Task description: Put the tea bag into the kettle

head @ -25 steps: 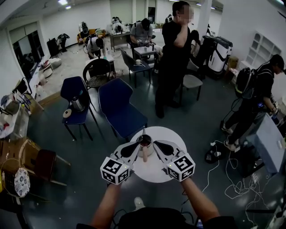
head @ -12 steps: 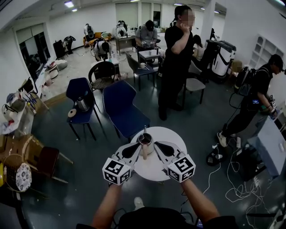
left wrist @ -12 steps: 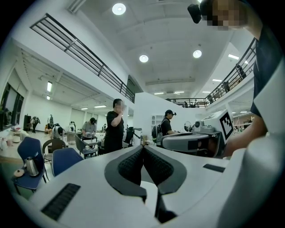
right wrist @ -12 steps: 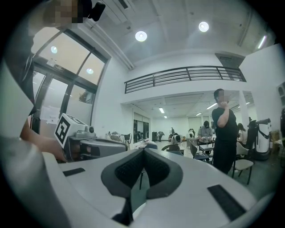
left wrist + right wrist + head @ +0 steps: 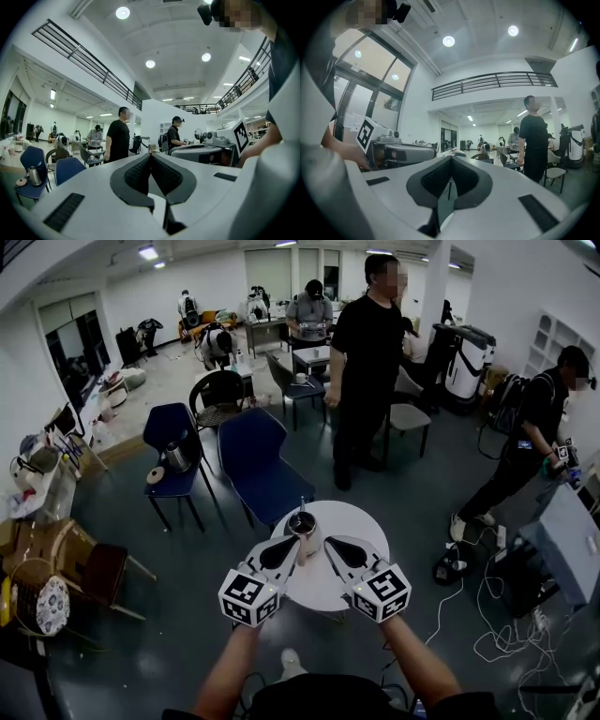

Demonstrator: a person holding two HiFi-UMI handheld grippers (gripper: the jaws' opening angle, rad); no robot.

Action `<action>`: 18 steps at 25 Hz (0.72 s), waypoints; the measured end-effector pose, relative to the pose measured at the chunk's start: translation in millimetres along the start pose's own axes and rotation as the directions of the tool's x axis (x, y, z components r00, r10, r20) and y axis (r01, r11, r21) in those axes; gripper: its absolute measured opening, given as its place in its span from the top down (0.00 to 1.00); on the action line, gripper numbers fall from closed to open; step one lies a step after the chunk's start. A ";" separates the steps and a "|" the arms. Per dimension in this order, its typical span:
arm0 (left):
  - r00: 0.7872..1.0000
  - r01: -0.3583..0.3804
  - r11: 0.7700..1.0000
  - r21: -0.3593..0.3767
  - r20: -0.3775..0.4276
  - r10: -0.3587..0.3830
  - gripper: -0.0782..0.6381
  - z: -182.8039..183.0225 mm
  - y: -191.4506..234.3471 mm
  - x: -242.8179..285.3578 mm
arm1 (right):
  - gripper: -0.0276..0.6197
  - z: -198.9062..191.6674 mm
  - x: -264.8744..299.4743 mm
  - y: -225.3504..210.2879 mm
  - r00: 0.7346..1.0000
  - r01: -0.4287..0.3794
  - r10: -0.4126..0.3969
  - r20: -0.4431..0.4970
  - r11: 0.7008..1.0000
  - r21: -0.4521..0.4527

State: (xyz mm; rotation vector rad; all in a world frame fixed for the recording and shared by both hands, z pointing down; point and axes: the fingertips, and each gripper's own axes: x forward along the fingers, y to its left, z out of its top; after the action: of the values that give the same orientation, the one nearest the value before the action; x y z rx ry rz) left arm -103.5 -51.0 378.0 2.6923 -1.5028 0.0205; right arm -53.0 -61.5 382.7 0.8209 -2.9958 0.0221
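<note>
A small metal kettle (image 5: 301, 523) with an open top stands at the far left of a round white table (image 5: 349, 521). A thin stick rises from its rim. My left gripper (image 5: 292, 547) hovers just in front of the kettle and to its left, jaws together and empty. To the right of the kettle my right gripper (image 5: 329, 544) is held level with the left one, also shut and empty. Both gripper views show the pads (image 5: 140, 174) (image 5: 461, 178) meeting at the tip, with only the room beyond. No tea bag shows in any view.
A blue chair (image 5: 251, 465) stands just beyond the table, and a second blue chair (image 5: 172, 456) carries another kettle. A person in black (image 5: 366, 362) stands past the table. Cables (image 5: 487, 615) lie on the floor to the right, clutter to the left.
Both grippers have lifted slightly and closed in on the kettle, covering the tan part below it. The standing person has lowered his arm.
</note>
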 end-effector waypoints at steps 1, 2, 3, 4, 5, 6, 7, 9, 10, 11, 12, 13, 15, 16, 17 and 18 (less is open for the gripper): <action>1.000 -0.001 1.000 0.002 -0.003 0.001 0.87 -0.5 -4.2 -2.1 | 0.93 0.3 -4.3 1.5 1.000 0.001 -0.001 0.002 1.000 0.001; 1.000 -0.001 1.000 0.003 -0.005 0.001 0.87 -0.8 -8.5 -4.0 | 0.93 0.7 -8.9 2.9 1.000 0.002 -0.002 0.004 1.000 0.001; 1.000 -0.002 1.000 0.003 -0.006 0.002 0.87 -0.8 -13.0 -5.8 | 0.93 1.1 -13.7 4.4 1.000 0.003 -0.003 0.006 1.000 0.002; 1.000 -0.002 1.000 0.003 -0.006 0.002 0.87 -0.7 -17.6 -7.7 | 0.93 1.5 -18.4 6.2 1.000 0.003 -0.003 0.008 1.000 0.003; 1.000 -0.001 1.000 0.003 -0.006 0.001 0.87 -0.3 -22.2 -9.7 | 0.93 2.0 -22.9 8.3 1.000 0.003 -0.003 0.008 1.000 0.003; 1.000 0.001 1.000 0.004 -0.007 -0.001 0.87 0.0 -26.6 -11.6 | 0.93 2.6 -27.1 10.7 1.000 0.003 -0.003 0.009 1.000 0.002; 1.000 0.004 1.000 0.006 -0.008 -0.004 0.87 0.2 -30.9 -13.3 | 0.93 3.1 -31.3 13.0 1.000 0.004 -0.004 0.009 1.000 0.001; 1.000 0.011 1.000 0.015 -0.014 -0.011 0.87 -0.4 -40.3 -15.0 | 0.93 3.2 -40.5 16.2 1.000 0.007 -0.007 0.009 1.000 -0.001; 1.000 0.014 1.000 0.020 -0.017 -0.014 0.87 -1.1 -45.4 -15.2 | 0.93 3.0 -45.7 17.1 1.000 0.008 -0.008 0.010 1.000 -0.002; 1.000 0.016 1.000 0.022 -0.019 -0.015 0.87 -1.9 -50.8 -15.4 | 0.93 2.8 -51.3 17.7 1.000 0.010 -0.010 0.012 1.000 -0.002; 1.000 0.016 1.000 0.022 -0.020 -0.016 0.87 -2.6 -56.6 -15.7 | 0.93 2.6 -57.2 18.5 1.000 0.011 -0.011 0.013 1.000 -0.002; 1.000 0.017 1.000 0.021 -0.020 -0.017 0.87 -3.4 -62.8 -16.4 | 0.93 2.3 -63.3 19.7 1.000 0.012 -0.012 0.014 1.000 -0.001; 1.000 0.020 1.000 0.019 -0.023 -0.019 0.87 -5.7 -75.7 -18.7 | 0.93 1.5 -75.4 23.3 1.000 0.012 -0.012 0.014 1.000 -0.001; 0.999 0.021 1.000 0.018 -0.026 -0.021 0.87 -6.8 -81.7 -19.9 | 0.93 1.3 -80.8 25.1 1.000 0.012 -0.012 0.014 1.000 -0.002; 0.999 0.022 1.000 0.017 -0.029 -0.021 0.87 -7.7 -86.9 -21.2 | 0.93 1.3 -85.6 26.6 1.000 0.011 -0.011 0.014 1.000 -0.002; 0.999 0.021 1.000 0.016 -0.031 -0.020 0.87 -8.1 -91.3 -22.4 | 0.93 1.3 -89.6 27.8 1.000 0.009 -0.009 0.014 1.000 -0.002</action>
State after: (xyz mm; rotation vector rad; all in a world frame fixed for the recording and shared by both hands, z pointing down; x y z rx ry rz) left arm -37.4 16.3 381.1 2.7069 -1.4729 0.0726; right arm 9.8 8.0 377.9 0.8379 -3.0045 0.0135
